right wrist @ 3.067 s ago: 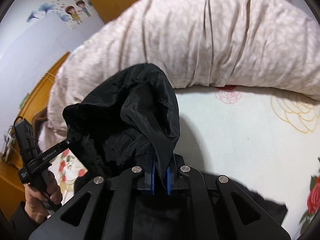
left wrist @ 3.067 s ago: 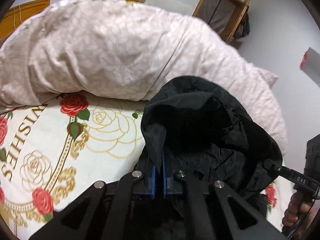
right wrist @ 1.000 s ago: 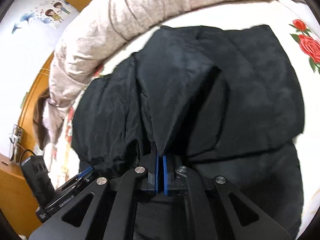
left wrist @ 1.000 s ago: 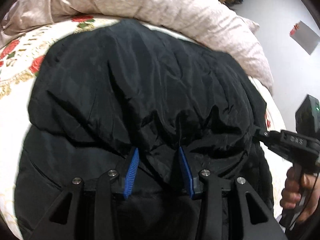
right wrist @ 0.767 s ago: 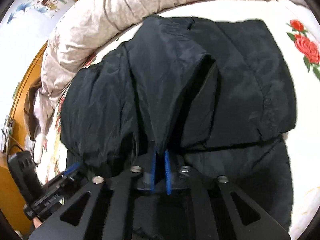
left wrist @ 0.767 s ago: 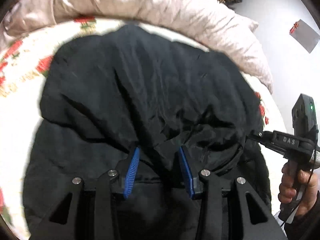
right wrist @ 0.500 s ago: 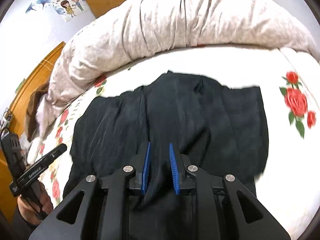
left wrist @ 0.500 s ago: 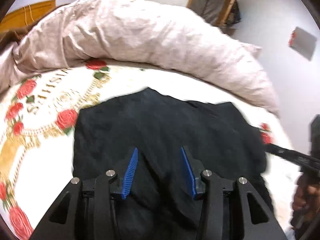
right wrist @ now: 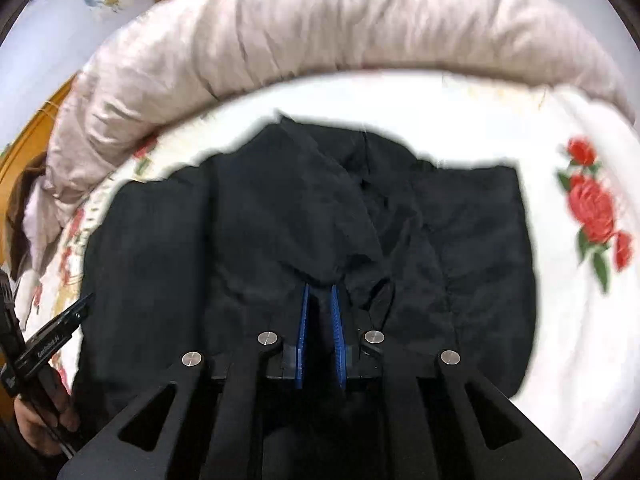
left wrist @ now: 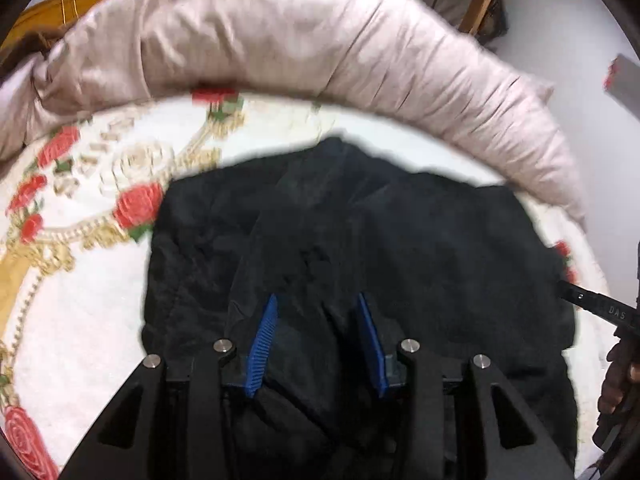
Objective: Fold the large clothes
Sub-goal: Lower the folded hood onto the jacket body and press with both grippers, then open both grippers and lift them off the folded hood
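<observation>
As seen from both wrist views, found the black jacket lying spread flat on the bed, across the rose-printed sheet at the centre of each frame. Behind it, along the top of the frame, noted a bunched pale quilt. Saw the left tongs at lower centre above the jacket, blue pads well apart and easing inward, gripping nothing. Saw the right tongs at lower centre over a raised fold of the jacket, all but closed and closing; could not tell whether cloth sat between the pads.
</observation>
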`<state>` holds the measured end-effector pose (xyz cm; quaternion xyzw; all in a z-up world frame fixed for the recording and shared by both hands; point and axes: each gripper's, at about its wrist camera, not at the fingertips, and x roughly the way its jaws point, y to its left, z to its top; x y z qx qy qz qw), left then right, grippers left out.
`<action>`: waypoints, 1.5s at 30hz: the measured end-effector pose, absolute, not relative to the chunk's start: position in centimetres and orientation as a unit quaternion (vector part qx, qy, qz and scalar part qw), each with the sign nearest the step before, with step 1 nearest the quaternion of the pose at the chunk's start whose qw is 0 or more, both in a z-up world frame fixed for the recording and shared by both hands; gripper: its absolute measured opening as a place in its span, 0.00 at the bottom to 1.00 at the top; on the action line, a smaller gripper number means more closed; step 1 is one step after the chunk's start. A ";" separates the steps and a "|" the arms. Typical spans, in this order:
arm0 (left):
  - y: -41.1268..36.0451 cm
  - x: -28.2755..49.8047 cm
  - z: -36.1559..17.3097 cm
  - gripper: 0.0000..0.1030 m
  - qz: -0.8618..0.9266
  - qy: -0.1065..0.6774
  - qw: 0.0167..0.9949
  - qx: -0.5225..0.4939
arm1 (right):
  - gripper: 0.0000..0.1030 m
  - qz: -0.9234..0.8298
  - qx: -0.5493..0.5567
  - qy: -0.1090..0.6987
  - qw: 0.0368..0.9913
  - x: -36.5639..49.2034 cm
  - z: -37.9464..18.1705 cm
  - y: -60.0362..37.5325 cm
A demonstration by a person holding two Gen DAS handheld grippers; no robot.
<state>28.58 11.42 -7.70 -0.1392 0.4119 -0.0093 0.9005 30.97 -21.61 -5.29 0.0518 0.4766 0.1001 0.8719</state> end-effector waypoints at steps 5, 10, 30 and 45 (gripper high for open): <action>9.6 26.4 -7.4 0.41 -0.047 0.405 0.904 -0.130 | 0.15 0.166 0.040 0.483 0.859 28.3 -6.2 -17.9; 8.5 27.2 -11.7 0.44 -0.046 0.444 0.886 -0.130 | 0.14 0.153 0.022 0.530 0.834 29.7 -12.1 -17.2; 5.9 25.0 -13.5 0.44 -0.052 0.454 0.884 -0.100 | 0.15 0.155 -0.005 0.521 0.839 26.7 -13.7 -17.2; 5.0 25.0 -14.1 0.45 -0.043 0.449 0.887 -0.095 | 0.14 0.144 -0.014 0.509 0.848 25.9 -14.6 -15.4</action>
